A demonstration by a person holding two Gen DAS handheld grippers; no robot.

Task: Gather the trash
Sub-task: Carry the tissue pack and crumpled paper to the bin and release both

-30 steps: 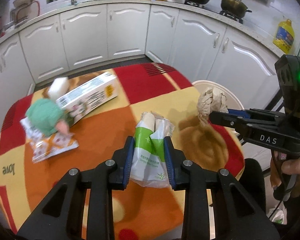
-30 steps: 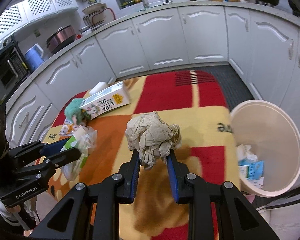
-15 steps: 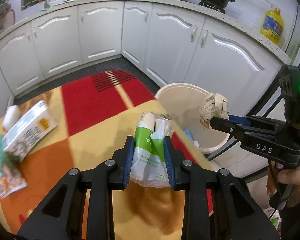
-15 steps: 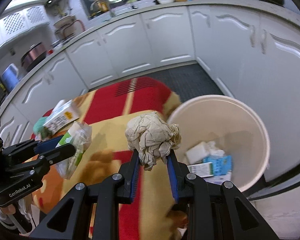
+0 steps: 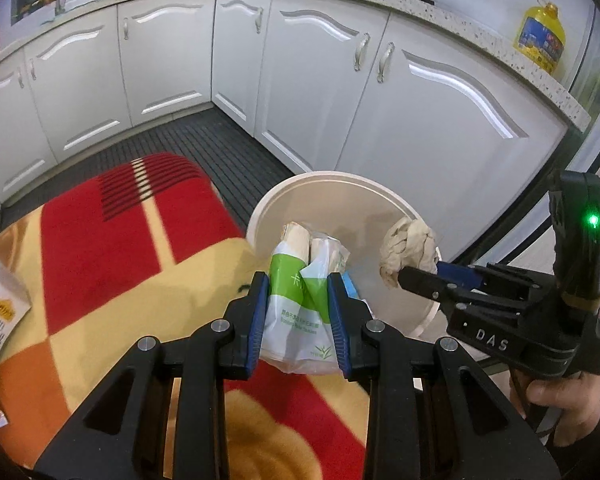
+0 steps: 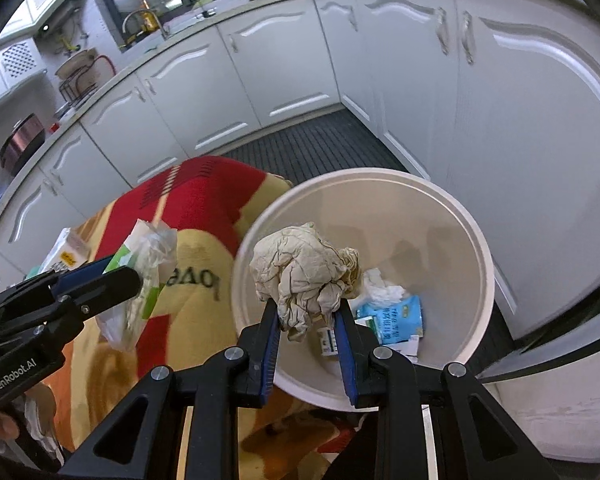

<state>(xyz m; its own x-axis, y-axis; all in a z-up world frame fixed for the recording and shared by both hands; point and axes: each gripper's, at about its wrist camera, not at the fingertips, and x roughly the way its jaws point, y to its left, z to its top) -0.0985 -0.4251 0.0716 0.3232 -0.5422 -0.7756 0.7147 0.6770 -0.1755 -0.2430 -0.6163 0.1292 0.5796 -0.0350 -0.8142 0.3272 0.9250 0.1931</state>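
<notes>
The left gripper [image 5: 299,312] squeezes a crinkly plastic bag [image 5: 300,320]. The right gripper [image 6: 307,324] squeezes a wrinkled paper ball [image 6: 300,268]. Only the right view shows trash inside the round white bin [image 6: 452,256].

You hold two grippers, the left gripper [image 5: 298,304] and the right gripper [image 6: 307,330]. One green-and-white plastic bag [image 5: 300,300] sits between the left jaws, one crumpled paper wad [image 6: 302,270] between the right jaws. One white bin [image 6: 452,216] lies beyond both jaws; one yellow oil bottle [image 5: 541,38] stands on the counter [image 5: 440,10], with two pots above.
</notes>
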